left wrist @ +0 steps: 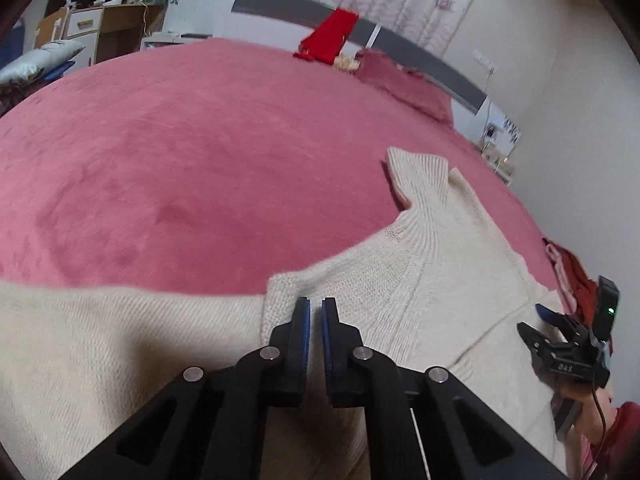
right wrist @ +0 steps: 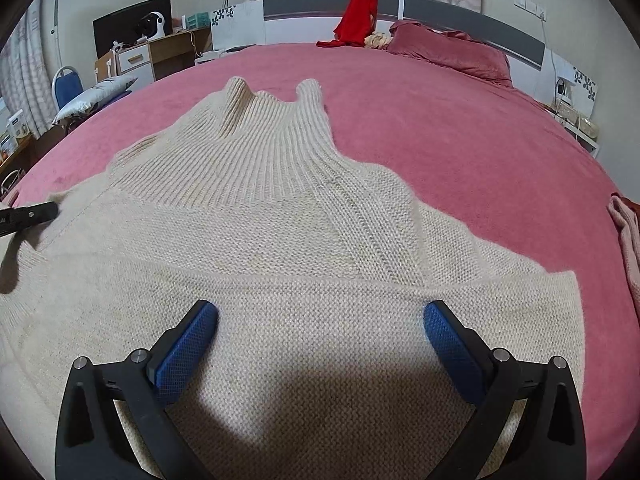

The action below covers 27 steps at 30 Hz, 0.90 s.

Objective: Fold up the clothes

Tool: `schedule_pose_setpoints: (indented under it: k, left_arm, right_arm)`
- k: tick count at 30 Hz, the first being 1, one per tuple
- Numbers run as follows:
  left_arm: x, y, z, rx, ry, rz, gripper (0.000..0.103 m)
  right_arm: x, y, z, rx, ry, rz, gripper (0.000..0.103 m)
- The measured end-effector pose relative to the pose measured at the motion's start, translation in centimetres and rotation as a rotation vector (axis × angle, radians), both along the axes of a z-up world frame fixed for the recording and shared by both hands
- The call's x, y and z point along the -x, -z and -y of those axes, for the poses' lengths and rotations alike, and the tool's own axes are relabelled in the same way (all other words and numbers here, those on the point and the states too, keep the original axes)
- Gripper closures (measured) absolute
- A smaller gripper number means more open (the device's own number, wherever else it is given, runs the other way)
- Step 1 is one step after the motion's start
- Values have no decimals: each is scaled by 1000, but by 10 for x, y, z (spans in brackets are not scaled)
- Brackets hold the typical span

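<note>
Pink bedding covers one wide bed, with a grey headboard and curtains behind it. Going left to right in the right wrist view: one blue chair carrying a grey pillow, one desk, one red garment hung on the headboard, one pink pillow, and a small heap of pinkish clothes at the bed's right edge.

One cream knit sweater lies spread flat on the bed, collar pointing toward the headboard (its ribbed neck stands up in two peaks).

Two claws are in view. The left claw has its blue pads drawn nearly together with a thin gap between them; no cloth is pinched, and it hovers over the sweater's left shoulder area. The right claw is spread wide, both pads just above or on the sweater's lower body; I cannot tell if they touch.
</note>
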<state>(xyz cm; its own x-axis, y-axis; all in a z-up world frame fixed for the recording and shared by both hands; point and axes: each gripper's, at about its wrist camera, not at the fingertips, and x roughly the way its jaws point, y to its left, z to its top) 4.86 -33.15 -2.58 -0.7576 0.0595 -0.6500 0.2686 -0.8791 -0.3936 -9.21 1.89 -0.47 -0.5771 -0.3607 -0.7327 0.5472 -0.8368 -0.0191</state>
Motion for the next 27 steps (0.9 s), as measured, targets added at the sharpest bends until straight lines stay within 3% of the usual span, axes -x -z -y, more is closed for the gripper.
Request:
schedule_pose_setpoints:
  k: [5,6,8,10,11,13,16,20,22,24,25,26,27]
  left_arm:
    - [-14,1,11,-123,-30,-66,97]
    - [-19,-4,14,-110,-43,-84,95]
    - [-29,-15,20,-84,-67,-121,79]
    - [-38,-23,27,-46,-93,-132,79]
    - [-42,-21,32,-7,-109,-101,79]
    - [-44,-9,46,44,-157,5,80]
    - [-64,2,73,13,-289,62,95]
    - [-96,4,99,12,-481,122,94]
    - [-116,6,114,-54,-546,123,96]
    - [-133,5,126,-163,-600,56,96]
    - [-139,1,128,-171,-632,38,96]
    - [-146,-5,130,-153,-672,30,85]
    - [-153,-10,131,-137,-713,10,81]
  right_arm:
    - [0,-3,-8,-7,0,6,0]
    - [0,-7,-8,-13,5,7,0]
    - [-3,-22,-6,-36,27,-2,0]
    - [-14,-44,-6,51,34,-47,0]
    - [-22,-55,-1,132,12,-56,0]
    - [-31,-61,30,176,-79,-19,0]
    - [-41,-53,89,126,-210,27,0]
    - [-47,-13,138,-98,-211,40,0]
    - [-47,-6,134,-67,-197,39,0]
    - [-48,-6,129,-57,-196,37,0]
    - [-50,-10,126,-54,-191,37,0]
    - [-53,-16,121,-43,-179,37,0]
    - [-55,-23,116,-33,-167,36,0]
